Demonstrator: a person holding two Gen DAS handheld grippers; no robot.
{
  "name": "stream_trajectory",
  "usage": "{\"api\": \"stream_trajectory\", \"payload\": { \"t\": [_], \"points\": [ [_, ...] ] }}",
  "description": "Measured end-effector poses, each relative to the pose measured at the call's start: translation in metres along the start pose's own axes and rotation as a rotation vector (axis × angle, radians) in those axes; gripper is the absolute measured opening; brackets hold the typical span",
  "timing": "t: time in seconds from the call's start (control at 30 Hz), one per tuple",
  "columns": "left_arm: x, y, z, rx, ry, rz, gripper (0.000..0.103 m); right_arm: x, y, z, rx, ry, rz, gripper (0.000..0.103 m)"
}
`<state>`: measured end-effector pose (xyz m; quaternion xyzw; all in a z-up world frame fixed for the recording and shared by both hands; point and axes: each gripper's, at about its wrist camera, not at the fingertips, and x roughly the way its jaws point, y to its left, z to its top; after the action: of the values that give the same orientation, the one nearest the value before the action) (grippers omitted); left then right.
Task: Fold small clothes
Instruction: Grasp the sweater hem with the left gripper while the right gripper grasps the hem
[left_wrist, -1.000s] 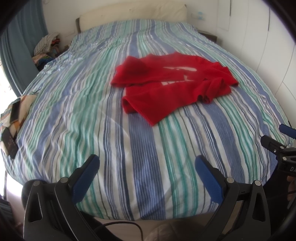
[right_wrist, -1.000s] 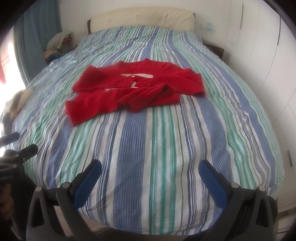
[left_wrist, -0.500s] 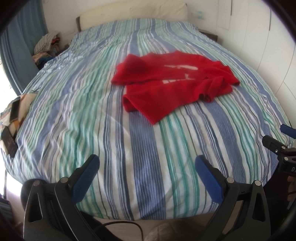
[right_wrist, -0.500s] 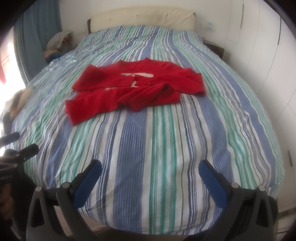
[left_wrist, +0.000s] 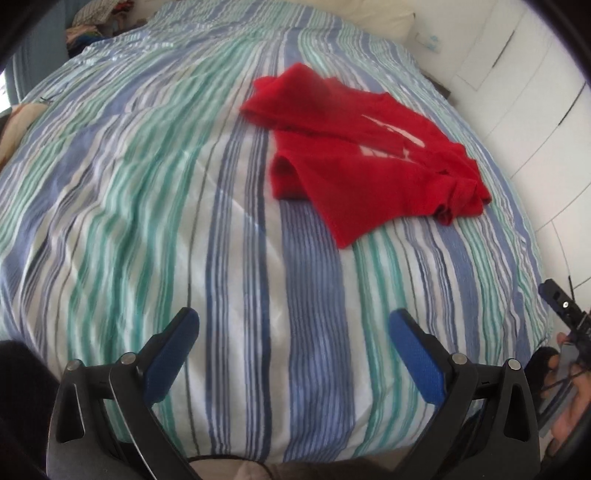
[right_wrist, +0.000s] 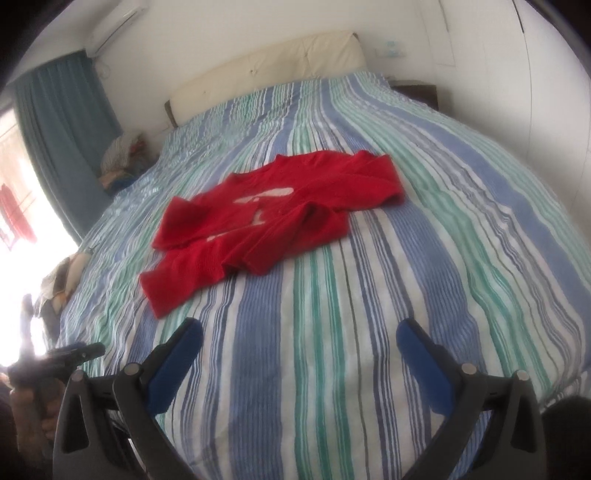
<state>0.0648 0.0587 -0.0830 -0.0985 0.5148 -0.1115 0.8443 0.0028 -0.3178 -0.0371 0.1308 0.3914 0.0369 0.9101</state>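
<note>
A small red shirt (left_wrist: 354, 155) with a white print lies rumpled and partly doubled over on the striped bed cover (left_wrist: 207, 206). In the right wrist view the red shirt (right_wrist: 269, 218) sits mid-bed, its lower hem corner nearest me. My left gripper (left_wrist: 293, 328) hovers open above the bed's near end, well short of the shirt, nothing between its blue pads. My right gripper (right_wrist: 299, 338) is open too, just short of the shirt's hem corner. Each gripper shows at the edge of the other's view: the right gripper (left_wrist: 565, 314) and the left gripper (right_wrist: 59, 360), each held by a hand.
A cream headboard (right_wrist: 266, 70) closes the far end of the bed. White wardrobe doors (left_wrist: 535, 92) run along the right. A blue curtain (right_wrist: 62, 122) and a pile of clothes (right_wrist: 122, 158) stand at the far left. A bundle (right_wrist: 66, 277) lies on the bed's left edge.
Both grippers have moved forward over the bed and tilted, so the shirt sits closer and skewed in both views. The jaws stay wide open. The shirt has not moved.
</note>
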Motion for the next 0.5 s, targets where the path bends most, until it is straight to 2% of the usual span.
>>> {"api": "stream_trajectory", "payload": {
  "t": [0.07,0.13,0.2,0.3,0.4,0.43,0.47,0.5],
  "points": [
    [0.019,-0.010,0.010,0.011,0.009,-0.070,0.101,0.030,0.002,0.005,-0.045,0.045,0.070,0.103],
    [0.038,-0.020,0.023,0.031,-0.007,-0.067,0.101,0.060,0.004,0.014,-0.052,0.054,0.150,0.103],
    [0.048,-0.025,0.035,0.023,-0.041,-0.027,0.101,0.090,-0.003,0.029,0.031,0.058,0.229,0.103],
    [0.058,-0.022,0.050,-0.019,-0.064,-0.028,0.100,0.133,-0.013,0.052,0.178,0.094,0.286,0.103],
    [0.068,-0.018,0.058,-0.062,-0.060,-0.035,0.092,0.167,-0.013,0.070,0.303,0.139,0.356,0.088],
    [0.074,-0.017,0.059,-0.068,-0.047,-0.027,0.074,0.177,-0.012,0.074,0.339,0.160,0.352,0.083],
    [0.080,-0.017,0.061,-0.074,-0.019,-0.021,0.040,0.187,-0.012,0.076,0.365,0.182,0.328,0.075],
    [0.086,-0.014,0.062,-0.086,0.018,-0.026,0.018,0.193,-0.013,0.077,0.386,0.198,0.305,0.067]
  ]
}}
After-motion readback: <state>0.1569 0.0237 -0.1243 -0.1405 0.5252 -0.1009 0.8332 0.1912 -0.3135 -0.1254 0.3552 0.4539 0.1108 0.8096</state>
